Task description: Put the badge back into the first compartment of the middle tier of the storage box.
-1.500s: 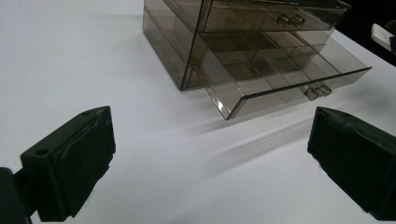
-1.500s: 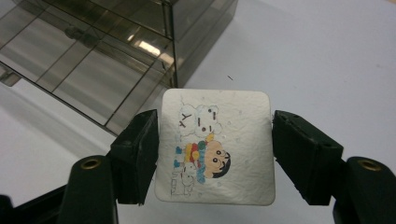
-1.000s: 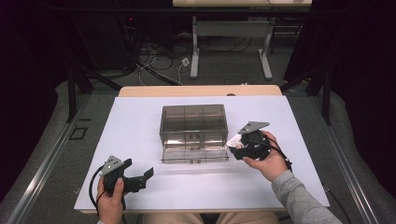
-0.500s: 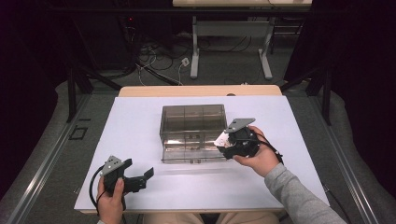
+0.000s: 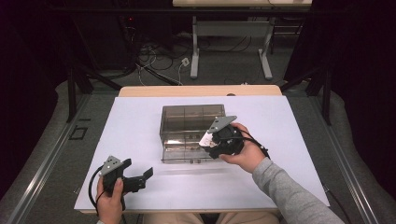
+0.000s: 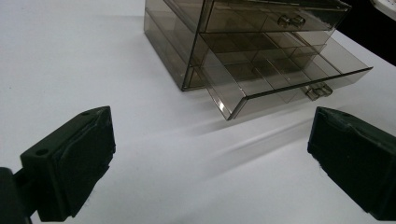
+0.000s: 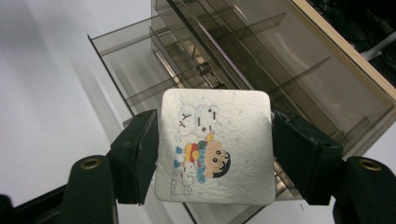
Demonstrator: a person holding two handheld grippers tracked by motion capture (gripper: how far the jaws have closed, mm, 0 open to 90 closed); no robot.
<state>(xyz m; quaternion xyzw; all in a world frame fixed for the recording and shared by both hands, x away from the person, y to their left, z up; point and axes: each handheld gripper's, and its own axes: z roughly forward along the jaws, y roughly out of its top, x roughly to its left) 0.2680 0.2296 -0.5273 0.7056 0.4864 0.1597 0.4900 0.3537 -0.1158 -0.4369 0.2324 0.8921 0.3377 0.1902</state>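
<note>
Smoky clear plastic formed the drawer box [image 5: 191,130], its lower drawer [image 6: 280,84] pulled out. We held our right gripper [image 7: 215,158] above that drawer, its pads pressing the edges of a white cartoon card [image 7: 215,144]. Our left gripper [image 6: 210,158] gaped wide with nothing in it.

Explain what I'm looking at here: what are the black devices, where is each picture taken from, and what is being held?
A person sits at a white table with a handheld two-jaw tool in each hand. One picture looks down from above; the other two come from cameras riding on each tool. The left claw rests open near the table's edge, holding nothing. The right claw grips a square cartoon card by its side edges, above the pulled-out lower drawer of a smoky clear drawer box.
</note>
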